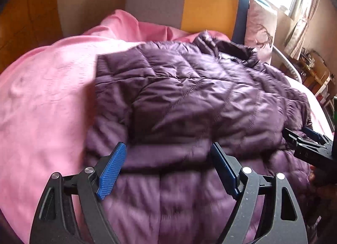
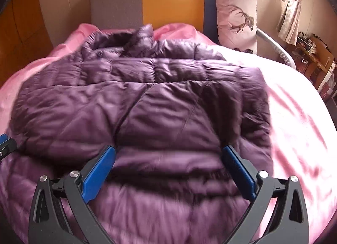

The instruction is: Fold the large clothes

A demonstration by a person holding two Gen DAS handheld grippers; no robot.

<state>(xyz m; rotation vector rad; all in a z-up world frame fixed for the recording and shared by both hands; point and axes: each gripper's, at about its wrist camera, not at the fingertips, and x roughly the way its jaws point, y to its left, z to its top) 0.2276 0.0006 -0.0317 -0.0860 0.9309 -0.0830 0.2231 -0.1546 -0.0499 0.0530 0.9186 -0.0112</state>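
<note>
Both fingers of the left hand-held gripper [image 1: 168,159] stand wide apart in the left wrist view, their two blue ribbed pads [image 1: 110,173] clear of the cloth, with nothing gripped between them. One purple quilted puffer jacket [image 1: 189,96] lies spread on the pink bed sheet [image 1: 42,96], filling the frame from the centre out to 3 o'clock, its collar toward 1 o'clock. A folded part of the jacket lies on top of the rest, with its straight edge crossing between the two pads. At 3 o'clock the black tip of the right hand-held gripper [image 1: 303,136] hangs over the jacket's edge. One pale pillow with a deer print [image 1: 261,31] stands at 1 o'clock against a headboard of grey, orange and navy panels [image 1: 206,3].

From the right wrist view, the right hand-held gripper [image 2: 168,159] also has its fingers spread wide, two blue pads [image 2: 99,172] over the jacket [image 2: 168,107] and holding nothing. The single jacket lies at the centre, collar at 12 o'clock, pink sheet [image 2: 294,117] bare toward 3 o'clock. A bit of the left hand-held gripper [image 2: 6,144] peeks in at 9 o'clock. The one deer pillow [image 2: 238,14] leans at 1 o'clock by a curtained window [image 2: 290,12].
</note>
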